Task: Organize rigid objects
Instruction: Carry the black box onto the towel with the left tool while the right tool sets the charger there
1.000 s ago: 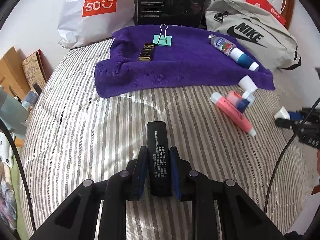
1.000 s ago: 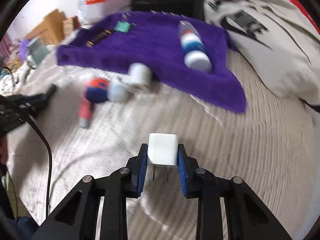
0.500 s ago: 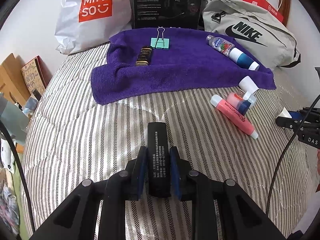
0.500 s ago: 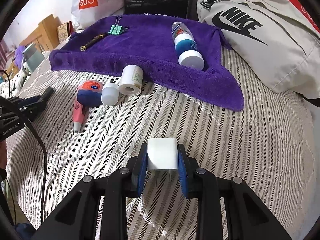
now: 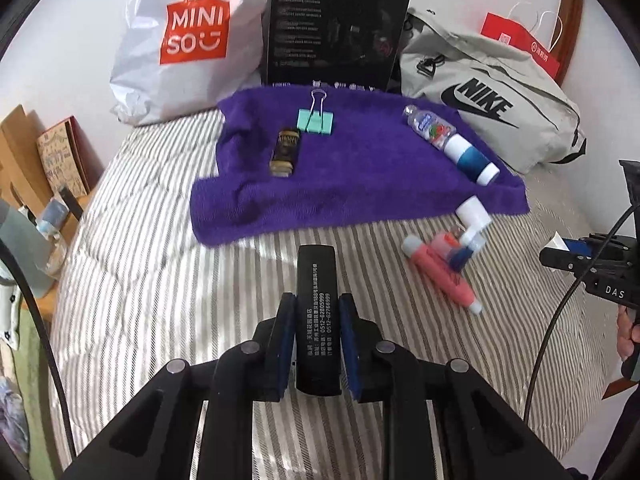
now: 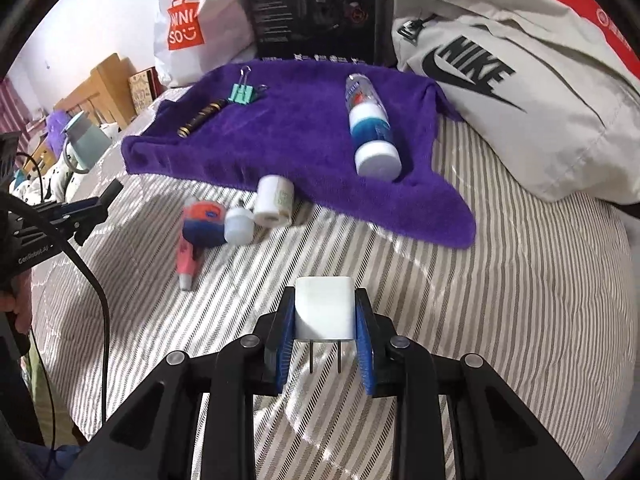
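Left hand-held gripper [image 5: 316,332] pinching black bar [image 5: 317,312], right hand-held gripper [image 6: 324,326] clamping white charger [image 6: 324,307].

Striped bed cover [image 5: 160,280], rumpled. Purple towel [image 5: 360,184] spread toward its far side. Just off the towel's near edge: white roll [image 6: 276,200], small white-capped bottle [image 6: 239,225], round red-and-blue tin [image 6: 202,222], pink tube [image 5: 440,274], clustered together. Behind: white Miniso bag [image 5: 188,40], black box [image 5: 336,28], grey Nike bag [image 5: 488,108].
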Motion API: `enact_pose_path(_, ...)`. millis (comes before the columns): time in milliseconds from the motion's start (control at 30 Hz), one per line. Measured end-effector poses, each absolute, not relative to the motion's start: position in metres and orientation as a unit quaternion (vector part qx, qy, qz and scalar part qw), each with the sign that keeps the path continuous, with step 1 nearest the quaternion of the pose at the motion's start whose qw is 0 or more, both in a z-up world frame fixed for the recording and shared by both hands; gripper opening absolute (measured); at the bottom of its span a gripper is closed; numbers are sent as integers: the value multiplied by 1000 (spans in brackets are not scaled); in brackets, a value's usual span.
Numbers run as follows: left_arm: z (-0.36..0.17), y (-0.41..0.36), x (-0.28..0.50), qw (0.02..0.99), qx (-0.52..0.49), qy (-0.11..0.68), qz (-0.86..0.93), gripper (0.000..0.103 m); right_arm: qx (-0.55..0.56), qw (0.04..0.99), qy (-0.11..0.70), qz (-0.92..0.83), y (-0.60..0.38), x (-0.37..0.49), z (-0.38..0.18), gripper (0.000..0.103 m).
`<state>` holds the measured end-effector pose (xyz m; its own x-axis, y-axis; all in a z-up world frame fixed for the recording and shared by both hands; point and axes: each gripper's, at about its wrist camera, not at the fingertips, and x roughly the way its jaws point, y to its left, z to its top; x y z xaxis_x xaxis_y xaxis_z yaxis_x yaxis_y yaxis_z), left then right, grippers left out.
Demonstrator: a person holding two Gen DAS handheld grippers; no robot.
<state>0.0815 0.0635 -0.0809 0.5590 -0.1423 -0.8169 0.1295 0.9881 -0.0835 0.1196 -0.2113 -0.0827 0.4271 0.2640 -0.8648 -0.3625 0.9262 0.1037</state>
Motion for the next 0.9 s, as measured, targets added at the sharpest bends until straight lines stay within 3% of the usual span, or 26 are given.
enact_pose_path(433,-44,55,138,893,-5,438,-103,21,-47,847,487,207,-194,160,-59,27)
enact_pose_path(900,-62,50,208,882,-3,457,-115,21,-63,835,505,210,-167,230,-72,27)
